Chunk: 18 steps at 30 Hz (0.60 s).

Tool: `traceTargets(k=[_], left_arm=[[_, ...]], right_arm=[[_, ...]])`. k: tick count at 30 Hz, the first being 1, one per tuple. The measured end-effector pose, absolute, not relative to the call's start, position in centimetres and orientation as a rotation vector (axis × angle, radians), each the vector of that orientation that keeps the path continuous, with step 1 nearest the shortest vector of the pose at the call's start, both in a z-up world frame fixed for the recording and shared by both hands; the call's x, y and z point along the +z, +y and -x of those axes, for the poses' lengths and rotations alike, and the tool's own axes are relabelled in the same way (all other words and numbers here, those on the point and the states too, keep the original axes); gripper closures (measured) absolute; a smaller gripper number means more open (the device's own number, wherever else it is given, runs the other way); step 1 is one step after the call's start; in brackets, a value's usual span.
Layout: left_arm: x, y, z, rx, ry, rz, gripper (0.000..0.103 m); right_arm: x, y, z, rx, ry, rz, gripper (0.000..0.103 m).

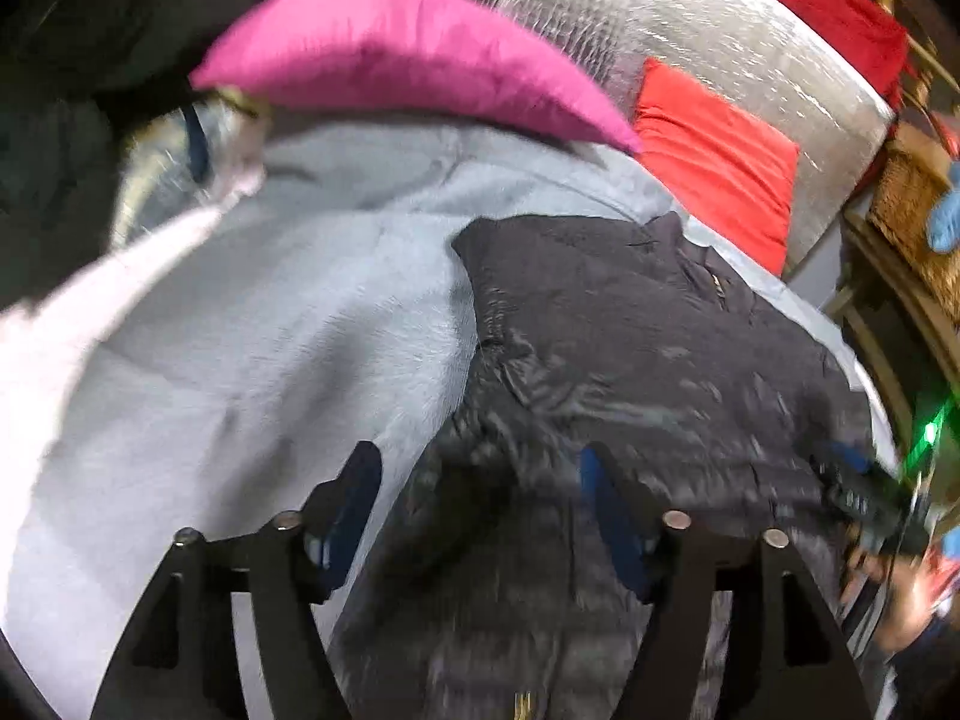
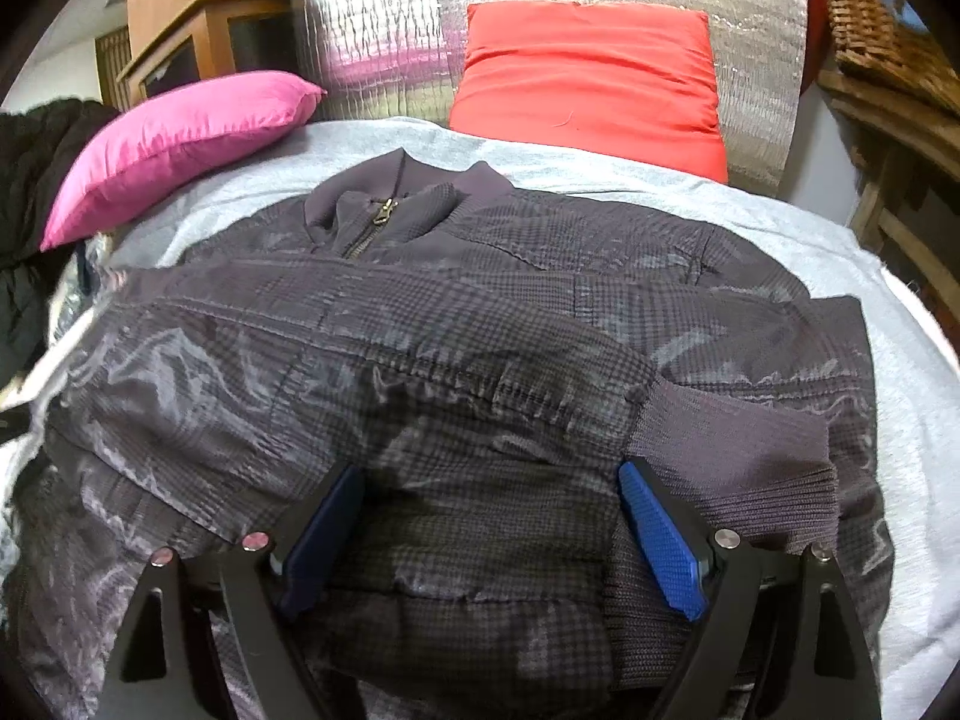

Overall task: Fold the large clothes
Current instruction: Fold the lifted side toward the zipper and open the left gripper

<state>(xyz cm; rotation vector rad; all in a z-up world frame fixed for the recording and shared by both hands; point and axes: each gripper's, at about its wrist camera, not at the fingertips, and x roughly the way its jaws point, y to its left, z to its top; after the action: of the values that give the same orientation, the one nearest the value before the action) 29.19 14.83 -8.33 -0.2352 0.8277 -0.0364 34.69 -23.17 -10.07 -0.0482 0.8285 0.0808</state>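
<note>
A dark grey checked zip jacket (image 2: pixel 480 312) lies front up on a light grey sheet (image 2: pixel 888 372). Its collar points toward the far pillows. One sleeve is folded across the chest, its ribbed cuff (image 2: pixel 738 450) at the right. My right gripper (image 2: pixel 486 486) is open just above the jacket's lower part, beside the cuff, holding nothing. In the blurred left wrist view the jacket (image 1: pixel 630 360) lies to the right on the sheet (image 1: pixel 240 330). My left gripper (image 1: pixel 480 468) is open over the jacket's left edge. The right gripper (image 1: pixel 852 480) shows at the far right.
A pink pillow (image 2: pixel 174 138) and a red pillow (image 2: pixel 588 78) lean against a silver foil-covered headboard (image 2: pixel 750 30). Dark clothing (image 2: pixel 30 180) is piled at the left. Wooden furniture and a wicker basket (image 2: pixel 870 30) stand at the right.
</note>
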Motion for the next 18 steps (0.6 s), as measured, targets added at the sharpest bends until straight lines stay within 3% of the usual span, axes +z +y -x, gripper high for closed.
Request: traceTargets(k=[8, 18], left_arm=[[-4.5, 12.7, -20.2, 0.007, 0.728, 0.095, 0.024], [-4.3, 11.4, -12.0, 0.018, 0.742, 0.083, 0.024]], right_arm=[[-5.3, -24.7, -23.9, 0.132, 0.853, -0.088, 0.013], [-8.5, -29.0, -5.9, 0.126, 0.896, -0.264, 0.013]])
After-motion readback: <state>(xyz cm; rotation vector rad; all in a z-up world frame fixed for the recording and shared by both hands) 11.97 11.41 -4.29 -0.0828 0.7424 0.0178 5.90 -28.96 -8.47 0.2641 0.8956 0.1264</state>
